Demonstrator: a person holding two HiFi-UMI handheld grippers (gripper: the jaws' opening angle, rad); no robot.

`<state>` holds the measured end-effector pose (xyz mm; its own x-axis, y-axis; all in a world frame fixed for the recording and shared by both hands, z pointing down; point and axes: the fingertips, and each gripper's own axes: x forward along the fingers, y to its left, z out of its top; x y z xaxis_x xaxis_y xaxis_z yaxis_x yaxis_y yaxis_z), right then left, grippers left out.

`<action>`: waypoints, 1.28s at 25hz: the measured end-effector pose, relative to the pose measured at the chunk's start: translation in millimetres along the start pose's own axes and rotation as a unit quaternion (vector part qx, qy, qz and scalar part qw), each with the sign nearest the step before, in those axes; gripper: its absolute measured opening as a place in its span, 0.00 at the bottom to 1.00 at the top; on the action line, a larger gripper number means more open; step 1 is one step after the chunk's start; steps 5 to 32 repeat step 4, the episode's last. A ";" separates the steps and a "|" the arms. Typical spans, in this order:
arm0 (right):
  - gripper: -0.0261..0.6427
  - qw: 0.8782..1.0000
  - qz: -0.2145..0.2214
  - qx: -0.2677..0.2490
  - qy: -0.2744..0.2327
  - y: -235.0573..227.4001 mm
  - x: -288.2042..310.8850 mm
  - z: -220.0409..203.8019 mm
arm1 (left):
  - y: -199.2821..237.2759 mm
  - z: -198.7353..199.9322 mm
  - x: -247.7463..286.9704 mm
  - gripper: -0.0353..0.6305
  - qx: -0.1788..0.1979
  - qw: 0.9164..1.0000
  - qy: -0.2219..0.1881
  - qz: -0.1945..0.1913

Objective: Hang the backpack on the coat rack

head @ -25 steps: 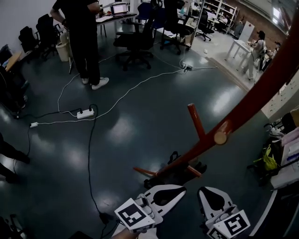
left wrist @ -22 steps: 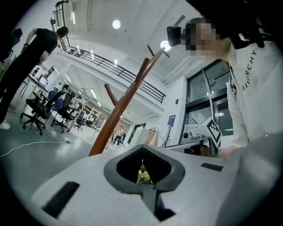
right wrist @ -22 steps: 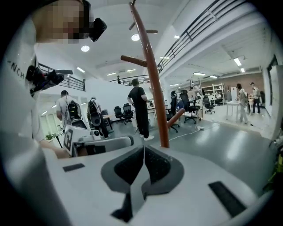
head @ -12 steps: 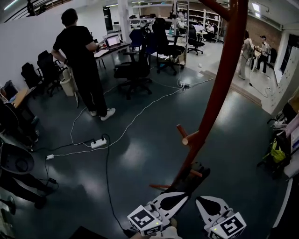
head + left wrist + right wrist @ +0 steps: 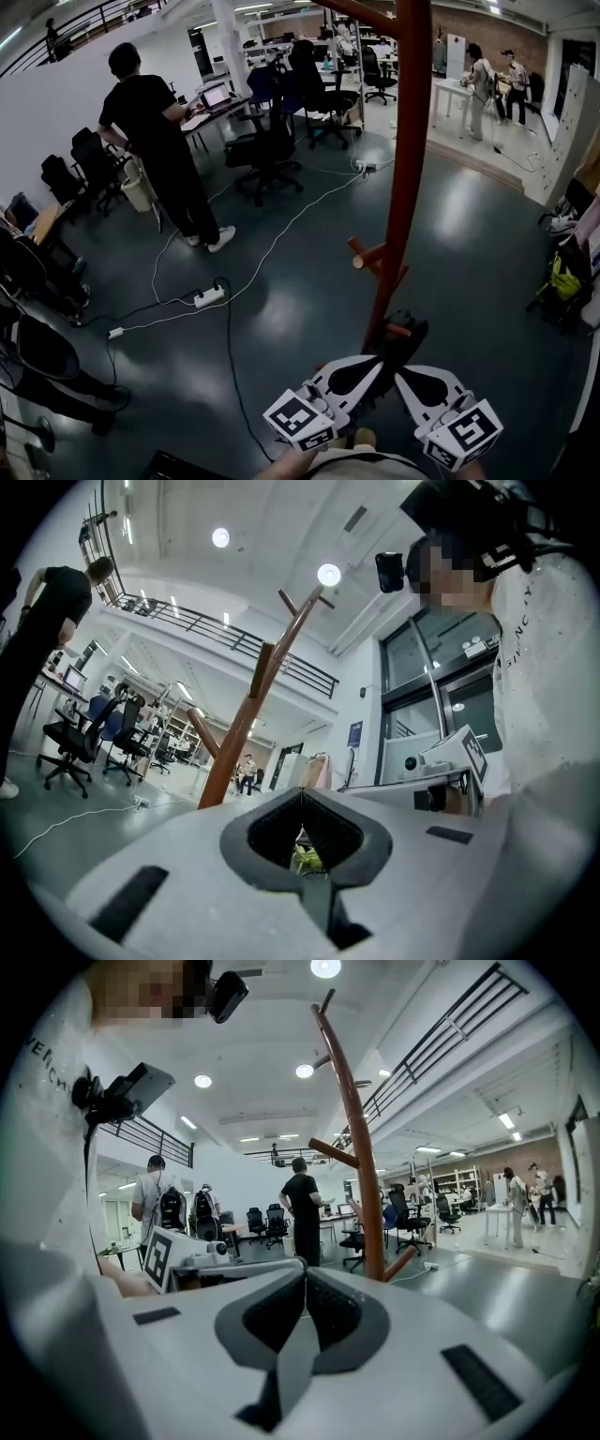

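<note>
Left tool (image 5: pixel 302 791) and right tool (image 5: pixel 304 1270), at bottom centre of the head view, each have their jaws pressed together on nothing. Their tips sit side by side, aimed at the rack's foot. Just above them a dark bundle, judged to be the backpack (image 5: pixel 410 330), lies on the floor (image 5: pixel 281 281) against the base of the red coat rack (image 5: pixel 410 141). The pegs in view are bare, so the closed, empty tools suggest carriage rather than a grasp.
</note>
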<state>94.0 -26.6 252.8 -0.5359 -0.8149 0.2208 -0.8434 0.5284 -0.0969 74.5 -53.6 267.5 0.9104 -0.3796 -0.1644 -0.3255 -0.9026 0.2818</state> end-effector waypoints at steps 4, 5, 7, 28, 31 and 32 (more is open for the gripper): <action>0.07 0.999 -0.027 -0.027 -0.012 -15.2 -9.8 15.6 | -4.6 7.7 23.9 0.07 0.012 0.999 -0.016 -0.032; 0.07 0.999 -0.027 -0.027 -0.012 -15.2 -9.8 15.6 | -4.6 7.7 23.9 0.07 0.012 0.999 -0.016 -0.032; 0.07 0.999 -0.027 -0.027 -0.012 -15.2 -9.8 15.6 | -4.6 7.7 23.9 0.07 0.012 0.999 -0.016 -0.032; 0.07 0.999 -0.027 -0.027 -0.012 -15.2 -9.8 15.6 | -4.6 7.7 23.9 0.07 0.012 0.999 -0.016 -0.032; 0.07 0.999 -0.027 -0.027 -0.012 -15.2 -9.8 15.6 | -4.6 7.7 23.9 0.07 0.012 0.999 -0.016 -0.032; 0.07 0.999 -0.027 -0.027 -0.012 -15.2 -9.8 15.6 | -4.6 7.7 23.9 0.07 0.012 0.999 -0.016 -0.032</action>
